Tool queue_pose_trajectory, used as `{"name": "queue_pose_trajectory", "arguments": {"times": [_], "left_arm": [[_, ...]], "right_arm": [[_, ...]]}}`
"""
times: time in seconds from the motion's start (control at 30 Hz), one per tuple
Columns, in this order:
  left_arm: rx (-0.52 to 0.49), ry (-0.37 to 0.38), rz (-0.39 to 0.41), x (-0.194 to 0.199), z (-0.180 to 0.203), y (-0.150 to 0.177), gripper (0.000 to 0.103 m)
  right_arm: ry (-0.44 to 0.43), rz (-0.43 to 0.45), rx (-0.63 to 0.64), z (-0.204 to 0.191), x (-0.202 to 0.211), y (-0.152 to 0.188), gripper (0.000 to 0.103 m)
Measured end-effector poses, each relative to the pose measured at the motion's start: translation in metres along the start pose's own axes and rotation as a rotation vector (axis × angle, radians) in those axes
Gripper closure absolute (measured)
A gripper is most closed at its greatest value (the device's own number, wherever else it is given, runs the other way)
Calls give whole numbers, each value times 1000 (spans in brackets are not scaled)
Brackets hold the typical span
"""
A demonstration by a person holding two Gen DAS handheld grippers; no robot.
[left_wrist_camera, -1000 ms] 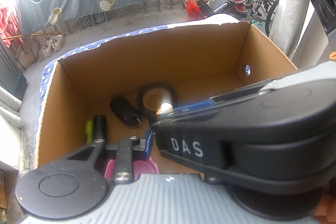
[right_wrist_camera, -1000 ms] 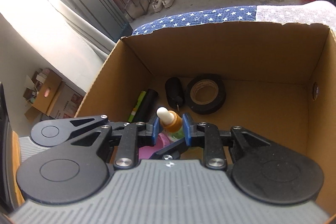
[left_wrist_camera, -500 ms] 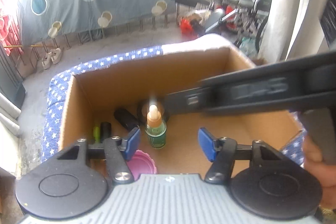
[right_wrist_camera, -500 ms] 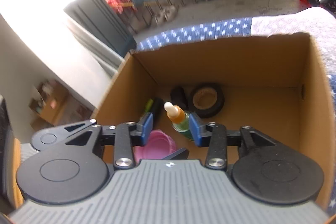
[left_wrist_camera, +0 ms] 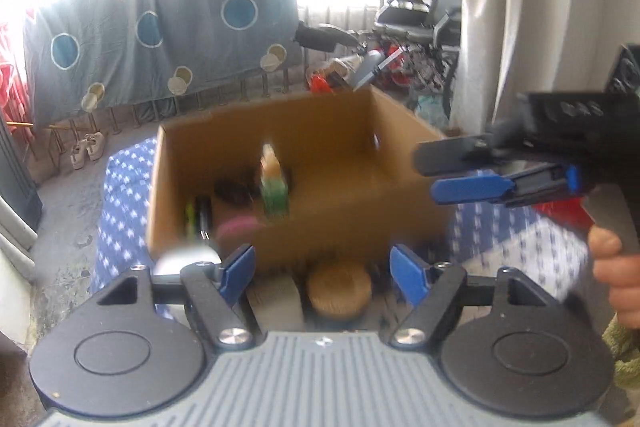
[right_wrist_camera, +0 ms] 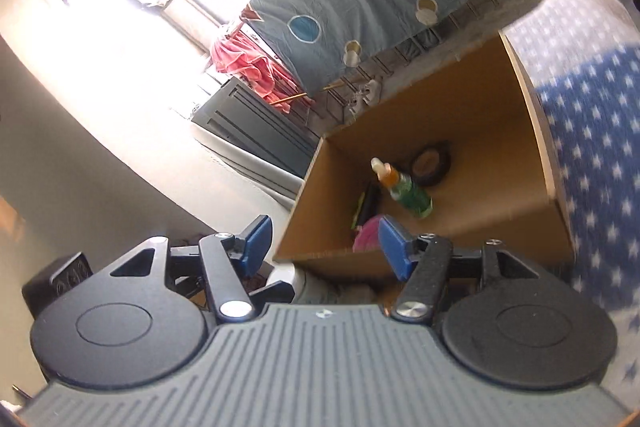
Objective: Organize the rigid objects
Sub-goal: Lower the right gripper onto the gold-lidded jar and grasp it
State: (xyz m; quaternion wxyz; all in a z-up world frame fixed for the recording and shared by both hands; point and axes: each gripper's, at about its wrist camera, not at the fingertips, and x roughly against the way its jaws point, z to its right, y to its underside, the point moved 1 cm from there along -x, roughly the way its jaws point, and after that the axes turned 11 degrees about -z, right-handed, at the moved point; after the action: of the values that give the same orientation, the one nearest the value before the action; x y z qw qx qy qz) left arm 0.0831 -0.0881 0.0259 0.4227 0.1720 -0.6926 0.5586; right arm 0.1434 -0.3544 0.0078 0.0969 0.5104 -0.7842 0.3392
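Both tongs empty and clear of the cardboard box (left_wrist_camera: 336, 163), a drop-off apparently just done and the next pick not yet begun. Left tongs (left_wrist_camera: 322, 273) gape wide w/ nothing between the blue pads, hovering short of the box's near wall; right tongs (right_wrist_camera: 324, 245) likewise wide and bare, tilted hard so the box (right_wrist_camera: 472, 131) sits ahead and to their right. In the left view the right tongs (left_wrist_camera: 472, 169) show side-on at far right, above the star-print cloth (left_wrist_camera: 124, 211), a hand (left_wrist_camera: 616, 275) on the grip. Inside the box: a small bottle (right_wrist_camera: 402, 187) w/ white tip, amber neck and green label standing roughly mid-floor; a black tape roll (right_wrist_camera: 432, 163) behind it toward the far wall; a pink lid (right_wrist_camera: 368, 235) near the front wall; a dark marker-like stick (right_wrist_camera: 370, 205) plus something yellow-green along the wall left of the bottle. Left view, blurred by motion, shows the same bottle (left_wrist_camera: 274, 183) and pink lid (left_wrist_camera: 238, 229). Just ahead of the left tongs, outside the box, sit a round tan item (left_wrist_camera: 340, 291), a pale block (left_wrist_camera: 276, 301) and a whitish thing (left_wrist_camera: 186, 257), too smeared to ID; prob. still to be sorted. Next move, by the look of it: pick one of these loose pieces, lower open tongs around it, close, lift over the near wall into free floor right of the bottle w/o toppling it.
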Motion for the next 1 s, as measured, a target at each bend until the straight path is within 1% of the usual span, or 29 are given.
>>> {"name": "queue_pose_trajectory", "arguments": {"times": [0.13, 0.17, 0.2, 0.3, 0.4, 0.47, 0.7, 0.8, 0.9, 1.0], "left_arm": [[-47, -25, -30, -22, 20, 24, 30], [-56, -27, -41, -29, 24, 27, 32], [-62, -29, -52, -36, 26, 30, 36], [-58, -30, -63, -51, 28, 37, 43], [-54, -35, -74, -66, 27, 37, 49], [-43, -32, -90, -76, 22, 36, 51], [-31, -25, -132, -103, 17, 32, 53], [-24, -8, -137, -108, 14, 31, 52], [-19, -12, -132, -113, 16, 32, 52], [-16, -15, -132, -111, 18, 35, 52]], "right_arm": [[29, -35, -65, 19, -24, 33, 44], [33, -46, -80, 23, -30, 39, 44], [40, -55, -94, 27, -37, 43, 44], [67, -71, -117, 34, -53, 52, 44], [103, -75, -118, 37, -68, 49, 45], [112, -78, -123, 39, -76, 47, 46], [137, -105, -133, 51, -103, 39, 53], [141, -114, -133, 52, -116, 36, 56], [148, -126, -128, 53, -130, 34, 57], [156, -126, -125, 51, -135, 36, 57]]}}
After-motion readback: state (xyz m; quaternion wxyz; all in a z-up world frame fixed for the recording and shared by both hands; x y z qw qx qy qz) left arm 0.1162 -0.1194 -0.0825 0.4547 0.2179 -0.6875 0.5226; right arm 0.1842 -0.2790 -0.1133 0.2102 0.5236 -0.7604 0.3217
